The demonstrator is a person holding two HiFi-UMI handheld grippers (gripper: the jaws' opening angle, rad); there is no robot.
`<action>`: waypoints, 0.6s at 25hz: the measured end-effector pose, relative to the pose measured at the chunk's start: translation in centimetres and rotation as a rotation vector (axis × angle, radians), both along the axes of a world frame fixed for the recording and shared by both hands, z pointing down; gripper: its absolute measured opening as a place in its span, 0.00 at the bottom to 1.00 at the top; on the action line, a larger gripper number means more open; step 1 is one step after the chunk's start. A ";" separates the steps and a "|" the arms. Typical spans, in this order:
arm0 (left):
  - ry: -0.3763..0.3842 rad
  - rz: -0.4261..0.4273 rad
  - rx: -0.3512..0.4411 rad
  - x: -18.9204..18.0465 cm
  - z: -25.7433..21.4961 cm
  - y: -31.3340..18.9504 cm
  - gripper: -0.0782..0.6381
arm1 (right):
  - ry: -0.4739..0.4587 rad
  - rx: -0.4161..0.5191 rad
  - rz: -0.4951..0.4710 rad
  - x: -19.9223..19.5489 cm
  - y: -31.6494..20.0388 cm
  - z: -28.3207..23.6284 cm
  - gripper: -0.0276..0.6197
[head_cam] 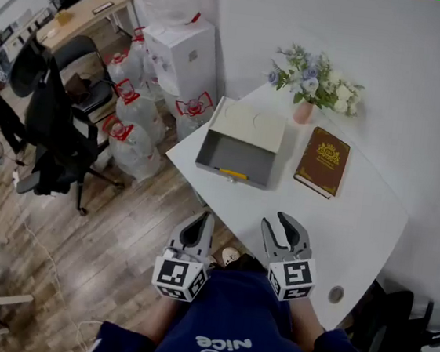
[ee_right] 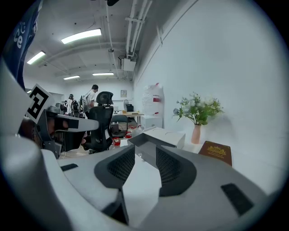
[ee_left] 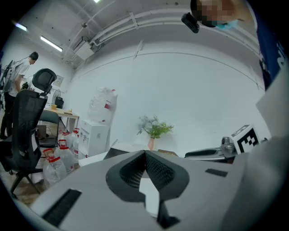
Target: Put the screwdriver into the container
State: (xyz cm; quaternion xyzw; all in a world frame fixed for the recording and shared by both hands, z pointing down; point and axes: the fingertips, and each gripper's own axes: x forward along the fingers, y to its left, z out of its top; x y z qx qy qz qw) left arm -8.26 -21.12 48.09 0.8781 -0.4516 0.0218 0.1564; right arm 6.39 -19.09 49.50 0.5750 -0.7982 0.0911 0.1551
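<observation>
In the container (head_cam: pixel 226 152) at the far-left edge of the tabletop (head_cam: pixel 349 218): screwdriver (head_cam: pixel 233 173), lying crosswise, ahead of left claw (head_cam: pixel 201 223), pressed together, empty; right claw (head_cam: pixel 286 222) parted, empty.

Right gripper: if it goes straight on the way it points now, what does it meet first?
Probably the container, whose open grey front faces the right gripper. Only bare table lies between them, though depth is hard to judge.

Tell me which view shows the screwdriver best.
Head view: the screwdriver lies inside the open container, seen from above. Both gripper views catch only the container from the side; the screwdriver doesn't show.
</observation>
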 end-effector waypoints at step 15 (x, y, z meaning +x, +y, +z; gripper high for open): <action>0.016 -0.002 0.006 -0.5 0.2 0.8 0.13 | 0.034 0.037 0.020 -0.3 1.0 -0.5 0.08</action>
